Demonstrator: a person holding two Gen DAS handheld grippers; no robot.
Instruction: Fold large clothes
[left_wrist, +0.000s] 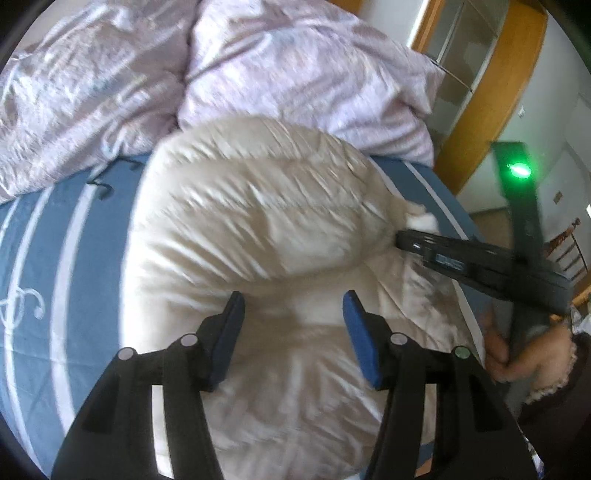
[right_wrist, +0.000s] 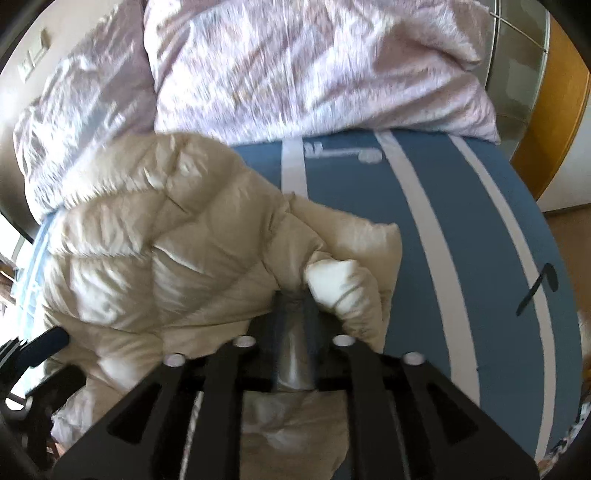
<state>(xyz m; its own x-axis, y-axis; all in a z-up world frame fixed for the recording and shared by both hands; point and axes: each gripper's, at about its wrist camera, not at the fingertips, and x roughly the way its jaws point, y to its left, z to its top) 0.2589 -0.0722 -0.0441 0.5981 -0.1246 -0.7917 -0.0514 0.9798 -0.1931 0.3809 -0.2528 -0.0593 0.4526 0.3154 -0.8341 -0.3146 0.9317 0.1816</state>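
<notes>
- At the right gripper, the jaws are closed on the cuff of a cream puffer jacket; the elasticated sleeve end bunches around the fingertips.
- Above the jacket body, the left gripper hovers with its jaws spread wide and nothing between the blue pads. Whether the pads touch the fabric cannot be told.
- Across the blue striped bedspread the jacket lies as a puffed, rounded mass, with the held sleeve at its right side, near the bed edge.
- Behind the jacket, a crumpled pink-and-white duvet occupies the far part of the bed; the two appear to touch at the jacket's far edge.
- Progress, as a judgement: the task is at an early-to-middle stage. The jacket is laid out on the bed and one sleeve is gripped, probably for folding inward across the body.
- Remaining, as a judgement: lay the sleeve over the body, treat the other sleeve, which is not identifiable in either view, then fold the body. No flat, finished fold is visible.
</notes>
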